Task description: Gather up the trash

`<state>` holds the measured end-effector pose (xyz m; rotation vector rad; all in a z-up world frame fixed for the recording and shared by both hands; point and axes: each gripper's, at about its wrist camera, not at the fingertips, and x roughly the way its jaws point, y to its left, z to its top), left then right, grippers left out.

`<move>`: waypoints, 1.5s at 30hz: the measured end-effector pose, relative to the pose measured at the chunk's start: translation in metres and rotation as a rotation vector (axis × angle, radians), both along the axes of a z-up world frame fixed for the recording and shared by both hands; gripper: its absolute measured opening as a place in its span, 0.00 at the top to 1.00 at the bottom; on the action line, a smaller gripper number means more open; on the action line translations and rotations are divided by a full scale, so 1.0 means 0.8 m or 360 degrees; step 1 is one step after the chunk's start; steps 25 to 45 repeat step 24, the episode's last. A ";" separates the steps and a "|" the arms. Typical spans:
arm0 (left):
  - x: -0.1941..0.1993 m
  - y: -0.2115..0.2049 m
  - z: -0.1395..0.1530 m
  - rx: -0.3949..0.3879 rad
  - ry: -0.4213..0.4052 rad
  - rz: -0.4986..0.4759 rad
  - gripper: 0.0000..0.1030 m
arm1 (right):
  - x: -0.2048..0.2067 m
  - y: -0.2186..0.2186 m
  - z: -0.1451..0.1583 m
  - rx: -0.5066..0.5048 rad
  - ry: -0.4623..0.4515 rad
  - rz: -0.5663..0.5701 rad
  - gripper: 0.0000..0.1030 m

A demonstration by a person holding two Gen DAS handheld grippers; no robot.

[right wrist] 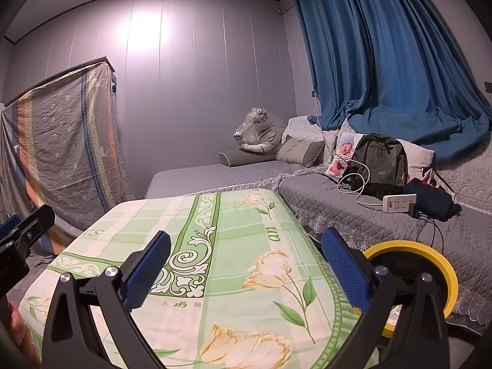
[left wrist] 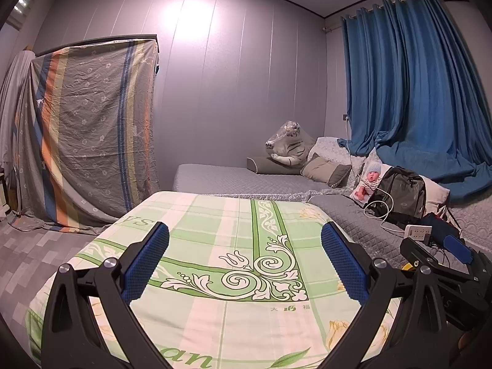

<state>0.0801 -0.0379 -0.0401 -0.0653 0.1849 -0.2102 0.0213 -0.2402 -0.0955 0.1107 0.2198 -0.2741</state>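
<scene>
Trash is nowhere we can see on the green floral cloth [left wrist: 233,246]; our left gripper [left wrist: 245,261] and right gripper [right wrist: 246,264] hang spread, empty. Risk: we snag cloth or the charger cable [right wrist: 359,184] instead.

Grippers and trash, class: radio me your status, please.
Left gripper open, empty. Right gripper open, empty. No trash visible on green floral cloth; yellow-rimmed bin beside it at right. Nothing in the way.

Left claw [left wrist: 245,258] agape, empty; right claw [right wrist: 246,261] likewise.
</scene>
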 end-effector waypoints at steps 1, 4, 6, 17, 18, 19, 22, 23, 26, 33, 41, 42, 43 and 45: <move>0.000 0.000 0.000 -0.0003 0.0000 -0.0002 0.08 | 0.000 0.000 -0.001 0.0000 0.0003 0.0001 0.08; 0.001 0.000 -0.001 -0.0004 0.0004 -0.0004 0.08 | 0.001 0.000 -0.001 0.0003 0.0005 0.0000 0.08; 0.001 -0.001 -0.002 -0.0003 0.0006 -0.0005 0.08 | 0.001 0.000 -0.001 0.0002 0.0004 -0.0001 0.08; 0.001 -0.007 -0.007 0.0014 0.0011 -0.0021 0.08 | 0.003 0.002 -0.004 0.0008 0.0015 0.0000 0.08; 0.001 -0.007 -0.007 0.0011 0.0017 -0.0025 0.08 | 0.002 0.001 -0.003 0.0009 0.0013 -0.0001 0.08; 0.001 -0.007 -0.008 0.0009 0.0020 -0.0027 0.08 | 0.002 0.001 -0.004 0.0012 0.0014 0.0000 0.08; 0.002 -0.009 -0.008 0.0013 0.0030 -0.0032 0.08 | 0.003 0.001 -0.005 0.0011 0.0013 -0.0002 0.08; 0.002 -0.009 -0.009 0.0015 0.0034 -0.0033 0.08 | 0.003 0.001 -0.007 0.0012 0.0014 -0.0001 0.08; 0.002 -0.009 -0.009 0.0014 0.0037 -0.0036 0.08 | 0.003 0.001 -0.007 0.0014 0.0014 -0.0002 0.08; 0.002 -0.009 -0.009 0.0014 0.0037 -0.0036 0.08 | 0.003 0.001 -0.007 0.0014 0.0014 -0.0002 0.08; 0.002 -0.009 -0.009 0.0014 0.0037 -0.0036 0.08 | 0.003 0.001 -0.007 0.0014 0.0014 -0.0002 0.08; 0.002 -0.009 -0.009 0.0014 0.0037 -0.0036 0.08 | 0.003 0.001 -0.007 0.0014 0.0014 -0.0002 0.08; 0.002 -0.009 -0.009 0.0014 0.0037 -0.0036 0.08 | 0.003 0.001 -0.007 0.0014 0.0014 -0.0002 0.08; 0.002 -0.009 -0.009 0.0014 0.0037 -0.0036 0.08 | 0.003 0.001 -0.007 0.0014 0.0014 -0.0002 0.08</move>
